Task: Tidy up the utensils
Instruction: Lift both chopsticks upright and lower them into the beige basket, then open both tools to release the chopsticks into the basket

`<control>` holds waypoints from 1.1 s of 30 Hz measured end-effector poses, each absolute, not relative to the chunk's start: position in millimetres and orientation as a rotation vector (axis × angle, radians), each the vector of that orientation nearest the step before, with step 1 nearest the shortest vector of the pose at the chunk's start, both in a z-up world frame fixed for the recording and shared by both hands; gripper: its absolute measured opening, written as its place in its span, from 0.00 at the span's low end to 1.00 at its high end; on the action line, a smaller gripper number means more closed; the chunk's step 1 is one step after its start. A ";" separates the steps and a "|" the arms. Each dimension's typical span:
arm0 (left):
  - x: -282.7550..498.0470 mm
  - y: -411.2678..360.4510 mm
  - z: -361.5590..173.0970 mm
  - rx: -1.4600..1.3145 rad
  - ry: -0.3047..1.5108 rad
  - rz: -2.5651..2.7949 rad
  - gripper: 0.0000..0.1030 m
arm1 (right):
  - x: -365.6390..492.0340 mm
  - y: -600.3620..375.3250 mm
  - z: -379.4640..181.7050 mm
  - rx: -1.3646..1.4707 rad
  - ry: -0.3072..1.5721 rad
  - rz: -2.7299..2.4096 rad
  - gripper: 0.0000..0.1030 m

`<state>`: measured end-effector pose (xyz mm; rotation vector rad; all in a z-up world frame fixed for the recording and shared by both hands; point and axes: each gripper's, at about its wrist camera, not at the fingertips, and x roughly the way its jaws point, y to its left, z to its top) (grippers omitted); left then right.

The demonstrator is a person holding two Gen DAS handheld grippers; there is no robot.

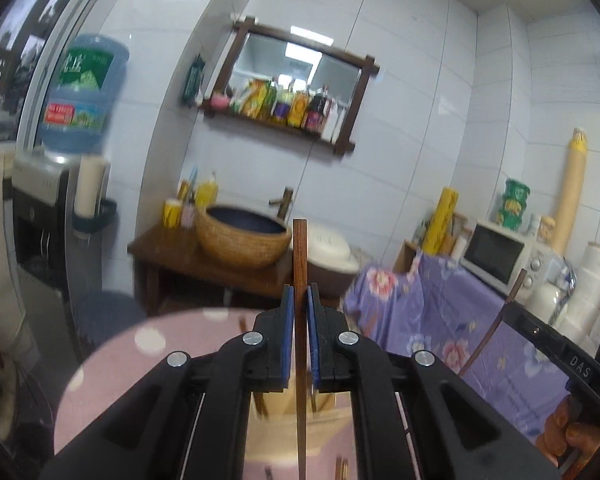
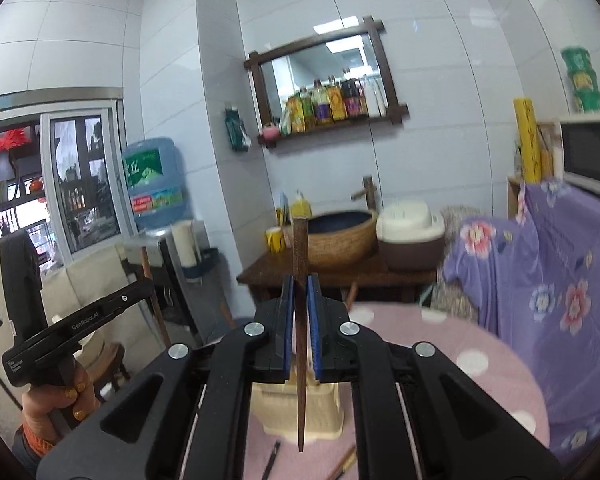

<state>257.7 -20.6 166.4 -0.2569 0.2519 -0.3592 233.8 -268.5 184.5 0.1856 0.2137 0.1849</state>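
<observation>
Gripping one chopstick (image 1: 300, 264) each, both jaws hover over a pink dotted table (image 2: 480, 360) facing tiled wall (image 2: 440, 80).

Both wrist views look level along their tongs, close above the desk (image 1: 112, 364), toward the wall; both share mirror (image 1: 296, 76) and basin (image 2: 340, 236).

Bright, even indoor light, with daylight entering through the window (image 2: 80, 184). Ceiling lights glaring in the mirror (image 1: 296, 68). Heavy fisheye bending and dark corners. Motion blur across the purple cloth (image 2: 560, 280) and basin (image 1: 244, 240).
</observation>
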 end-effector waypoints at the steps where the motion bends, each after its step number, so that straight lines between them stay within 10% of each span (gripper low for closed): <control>1: 264.4 -22.2 173.7 -0.263 0.238 -0.352 0.07 | 241.9 -265.1 194.7 0.174 0.198 0.169 0.08; 33: 307.9 -55.6 52.1 -0.188 0.362 -0.258 0.08 | 328.3 -251.7 75.2 0.192 0.353 0.053 0.09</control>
